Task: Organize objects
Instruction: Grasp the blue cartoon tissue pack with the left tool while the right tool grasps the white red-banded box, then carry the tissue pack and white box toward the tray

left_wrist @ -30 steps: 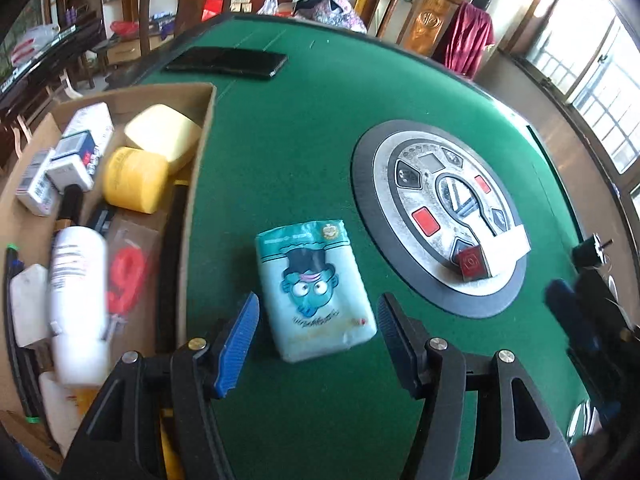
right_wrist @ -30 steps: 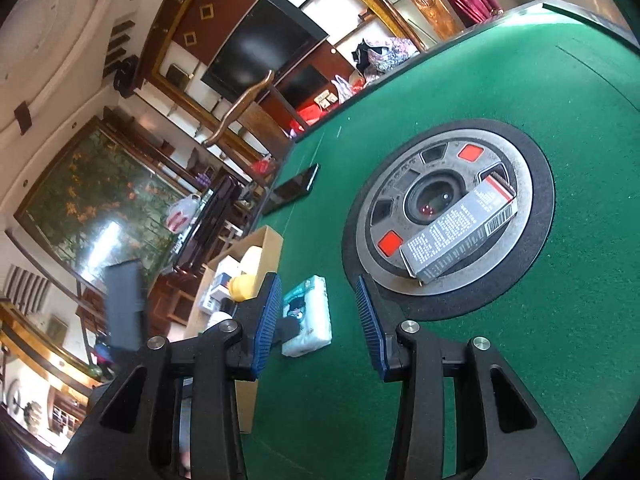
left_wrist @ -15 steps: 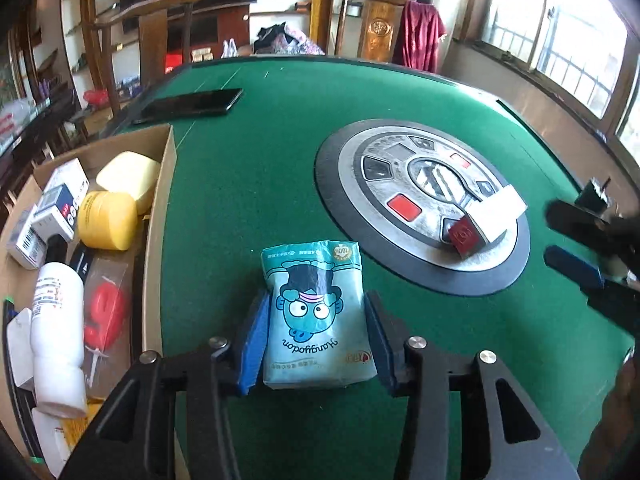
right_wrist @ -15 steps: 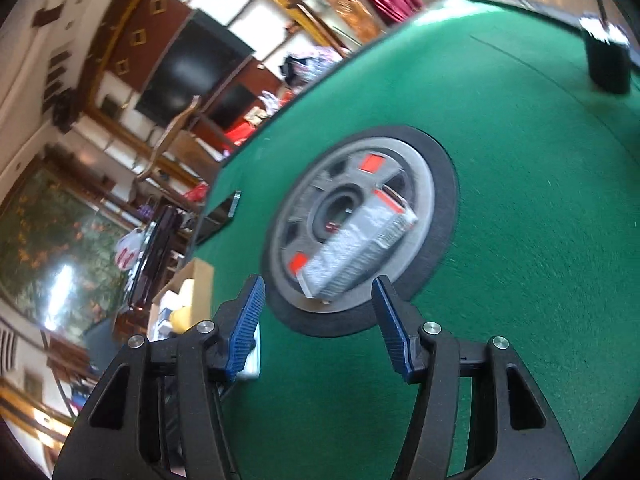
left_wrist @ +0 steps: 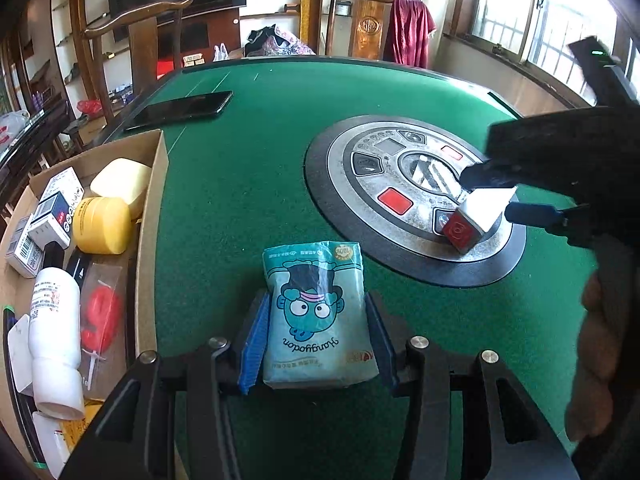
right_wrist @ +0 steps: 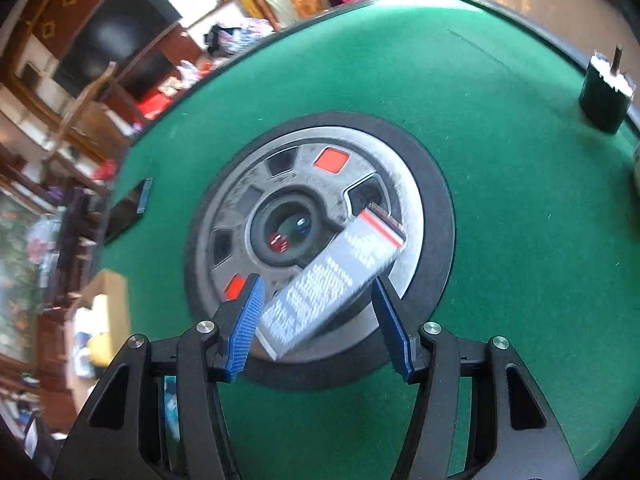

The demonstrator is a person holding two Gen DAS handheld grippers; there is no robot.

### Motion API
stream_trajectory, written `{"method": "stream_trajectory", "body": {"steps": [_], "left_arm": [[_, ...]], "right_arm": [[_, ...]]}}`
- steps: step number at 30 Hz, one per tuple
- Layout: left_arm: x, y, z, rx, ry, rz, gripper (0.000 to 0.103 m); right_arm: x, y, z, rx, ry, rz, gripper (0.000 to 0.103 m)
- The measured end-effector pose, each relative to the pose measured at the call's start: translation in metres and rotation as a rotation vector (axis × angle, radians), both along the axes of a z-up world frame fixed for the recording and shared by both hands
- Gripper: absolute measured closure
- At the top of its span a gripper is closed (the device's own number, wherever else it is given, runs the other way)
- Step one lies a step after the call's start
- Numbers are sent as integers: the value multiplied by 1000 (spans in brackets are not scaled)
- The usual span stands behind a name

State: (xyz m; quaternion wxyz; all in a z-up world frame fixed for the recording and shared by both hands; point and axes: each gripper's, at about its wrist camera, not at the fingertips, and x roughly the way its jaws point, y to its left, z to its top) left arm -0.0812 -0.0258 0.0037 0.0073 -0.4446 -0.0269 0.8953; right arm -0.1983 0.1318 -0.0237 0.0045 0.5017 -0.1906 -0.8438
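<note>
Pinching tissue pack (left_wrist: 318, 316) (left gripper (left_wrist: 318, 344) jaws) | right gripper (right_wrist: 320, 324) jaws spread astride grey box (right_wrist: 332, 288)

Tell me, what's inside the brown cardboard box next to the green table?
The cardboard box holds a yellow jar, a pale yellow block, a white bottle, small white boxes and a packaged red thing. Whatever lies beneath them is covered.

Sunlit windows (left_wrist: 560, 28), wooden chairs (left_wrist: 140, 48)
</note>
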Motion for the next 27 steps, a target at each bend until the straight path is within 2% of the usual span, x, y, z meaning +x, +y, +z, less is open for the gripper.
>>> {"method": "stream_trajectory", "body": {"steps": [3, 5, 6, 7, 10, 12, 16, 19, 24, 27], "left_arm": [[0, 0, 0, 0, -2, -1, 54], [-1, 0, 0, 0, -2, -2, 54], [0, 0, 0, 0, -2, -2, 54], [0, 0, 0, -1, -2, -2, 54], [0, 0, 0, 5, 8, -14, 57], [0, 0, 0, 19, 16, -19, 59], [5, 0, 7, 48, 53, -28, 70], [7, -1, 12, 47, 83, -20, 82], [3, 1, 7, 42, 57, -28, 82], [2, 1, 6, 47, 41, -26, 80]], "right_arm": [[-10, -3, -10, 68, -45, 25, 46], [-6, -1, -8, 88, -5, 56, 50], [-2, 2, -7, 82, 15, 85, 65], [2, 4, -6, 81, 30, 106, 77], [20, 11, -4, 65, 83, 159, 77], [35, 19, -2, 14, 131, 174, 77], [54, 24, -2, -72, 187, 192, 77], [61, 9, 3, -72, 219, 236, 77], [68, -9, 6, -58, 229, 295, 77], [68, -6, 2, -62, 221, 289, 77]]}}
